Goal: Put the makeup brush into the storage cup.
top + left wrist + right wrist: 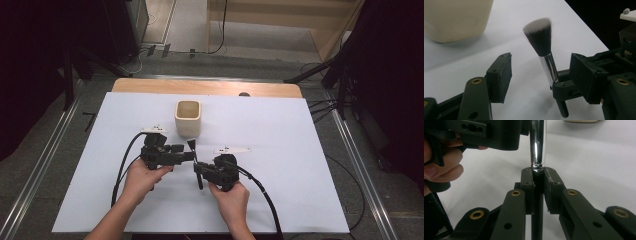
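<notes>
Makeup brush [541, 45]: round head of soft dark bristles tipped white, polished chrome collar, slim matte black handle; it stands upright above the white table [300, 165], between the two tools and just in front of the cup [188, 118]. Right gripper [539, 173]: jaws fully closed on the black handle just under the chrome, holding the brush bristles-up. Left gripper [544, 72]: jaws wide apart, one hard flat pad on either side of the collar, neither pad touching it, so nothing is held. Cup: cream, squarish with rounded corners, smooth matte wall, open top, standing upright on the table beyond the brush. Table: plain white sheet over a wooden board, smooth and bare around the work. Handling note, as a judgement: this looks like a hand-over to the left tool, and it would go best if the pads meet the collar or handle squarely, clear of the bristles; the chrome is likely slick, so the right grip should hold until the left is firm.
</notes>
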